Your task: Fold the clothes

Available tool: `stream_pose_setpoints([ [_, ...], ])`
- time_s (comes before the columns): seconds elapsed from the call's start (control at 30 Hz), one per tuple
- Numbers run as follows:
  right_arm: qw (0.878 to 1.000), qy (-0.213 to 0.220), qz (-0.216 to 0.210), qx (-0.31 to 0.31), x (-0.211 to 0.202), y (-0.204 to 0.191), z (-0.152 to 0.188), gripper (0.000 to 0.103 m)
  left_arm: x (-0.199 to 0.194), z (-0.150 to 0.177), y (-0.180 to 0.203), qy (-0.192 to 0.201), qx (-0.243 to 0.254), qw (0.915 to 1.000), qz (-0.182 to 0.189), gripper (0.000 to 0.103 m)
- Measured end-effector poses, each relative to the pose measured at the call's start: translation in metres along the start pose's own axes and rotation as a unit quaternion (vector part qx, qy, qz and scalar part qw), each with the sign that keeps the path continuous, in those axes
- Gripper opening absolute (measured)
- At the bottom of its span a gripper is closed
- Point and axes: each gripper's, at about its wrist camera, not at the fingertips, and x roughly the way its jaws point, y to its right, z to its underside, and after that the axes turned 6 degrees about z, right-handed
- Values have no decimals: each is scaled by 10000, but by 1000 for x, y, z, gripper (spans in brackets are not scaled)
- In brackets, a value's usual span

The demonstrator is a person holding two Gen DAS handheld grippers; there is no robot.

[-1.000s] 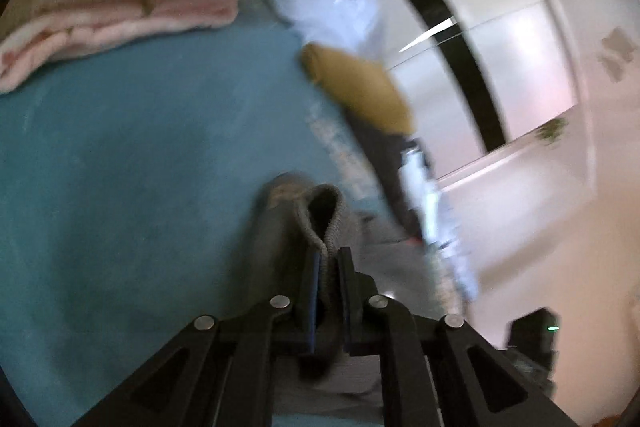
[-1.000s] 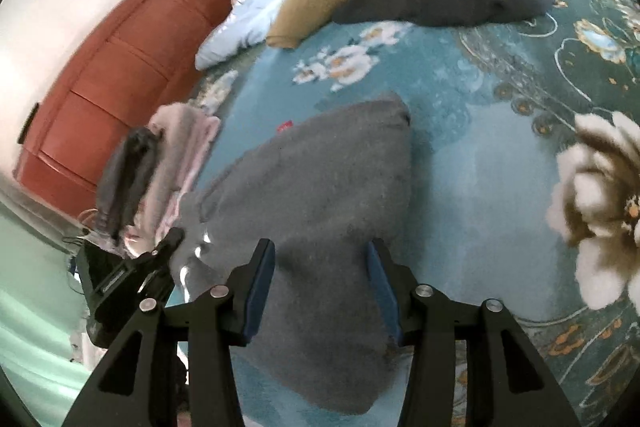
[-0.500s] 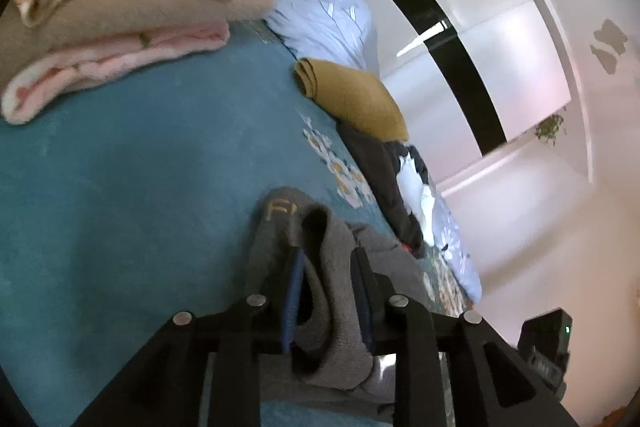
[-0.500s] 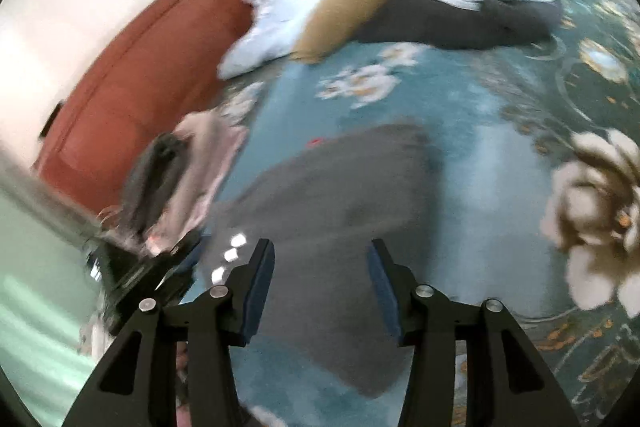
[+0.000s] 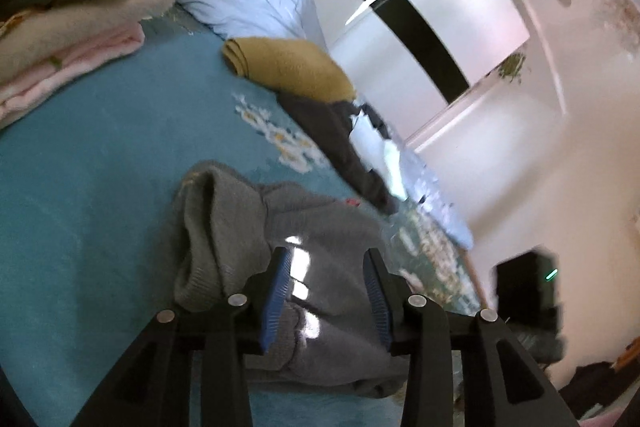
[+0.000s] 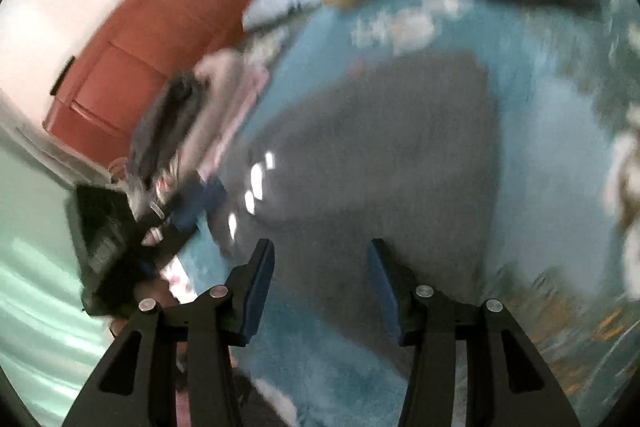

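- Across the bed, a teal flowered blanket [image 5: 100,147] covered everything, a red-brown wardrobe [image 6: 132,59] behind it.
- On the blanket lay the grey sweater [image 6: 400,155], spread mostly flat, one edge bunched; its folding looked barely started.
- Beside it, a stack of folded clothes [image 5: 76,27] suggested earlier pieces were done; a mustard garment [image 5: 288,67] and a dark one [image 5: 332,135] looked unfolded.
- Over the sweater, the left gripper [image 5: 326,291] and the right gripper [image 6: 320,283] both hung with jaws apart, gripping nothing.
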Motion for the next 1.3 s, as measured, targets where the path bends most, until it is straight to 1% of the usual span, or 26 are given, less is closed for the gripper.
stream_pose_setpoints([
  [0.03, 9998, 180, 78, -11, -7, 2, -6, 50, 1, 1, -2, -22, -22, 10000, -44, 41],
  [0.1, 9991, 356, 183, 110, -11, 10, -18, 50, 3, 4, -7, -62, -73, 9999, -126, 41],
  [0.13, 9989, 375, 192, 200, -10, 16, -21, 50, 5, 5, -10, -73, -117, 9998, -163, 41],
  [0.23, 9979, 160, 247, 583, 11, 36, -21, 50, 10, 7, -22, -128, -303, 9992, -207, 41],
  [0.3, 9957, 5, 273, 880, 28, 52, -16, 50, 9, 7, -27, -145, -394, 9990, -145, 41],
  [0.33, 9950, 16, 231, 972, 29, 57, -16, 50, 7, 7, -26, -119, -364, 9992, -114, 41],
  [0.37, 9944, 71, 166, 1039, 26, 58, -16, 50, 4, 7, -23, -83, -313, 9994, -79, 41],
  [0.47, 9961, 226, 104, 851, 10, 52, -20, 50, -13, 2, -20, 194, -220, 9995, 123, 42],
  [0.5, 9965, 277, 84, 788, 5, 50, -21, 50, -21, 0, -22, 322, -251, 9990, 196, 46],
  [0.57, 9965, 382, 120, 738, -4, 51, -20, 50, -35, -4, -31, 563, -416, 9974, 158, 54],
  [0.63, 9963, 486, 156, 690, -13, 52, -20, 51, -44, -7, -47, 686, -675, 9953, -53, 57],
  [0.67, 9954, 453, 169, 825, -14, 61, -18, 55, -47, -8, -56, 715, -836, 9938, -179, 58],
  [0.73, 9933, 352, 129, 1096, -13, 75, -13, 61, -45, -8, -74, 633, -1149, 9909, -303, 61],
  [0.77, 9919, 284, 76, 1232, -11, 82, -10, 61, -42, -8, -83, 566, -1290, 9894, -340, 64],
  [0.83, 9874, 151, -153, 1566, -6, 97, -1, 62, -31, -5, -96, 336, -1560, 9869, -250, 67],
  [0.9, 9812, 123, -391, 1886, -1, 108, 7, 65, -19, -2, -109, 102, -1826, 9830, -151, 71],
  [0.93, 9773, 78, -542, 2045, 3, 113, 10, 68, -16, -2, -109, 63, -1806, 9835, -49, 72],
  [0.97, 9755, 26, -626, 2109, 6, 115, 11, 72, -14, -2, -107, 34, -1768, 9842, 60, 76],
  [1.0, 9733, -39, -724, 2177, 10, 117, 12, 73, -12, -3, -106, 5, -1729, 9848, 169, 82],
  [1.1, 9738, -11, -788, 2134, 14, 115, 10, 74, -5, -3, -101, -109, -1648, 9849, 515, 89],
  [1.2, 9760, -38, -821, 2016, 19, 110, 8, 74, 8, -3, -98, -339, -1581, 9853, 559, 90],
  [1.3, 9790, -79, -832, 1860, 27, 101, 6, 74, 21, -5, -92, -614, -1343, 9877, 519, 90],
])
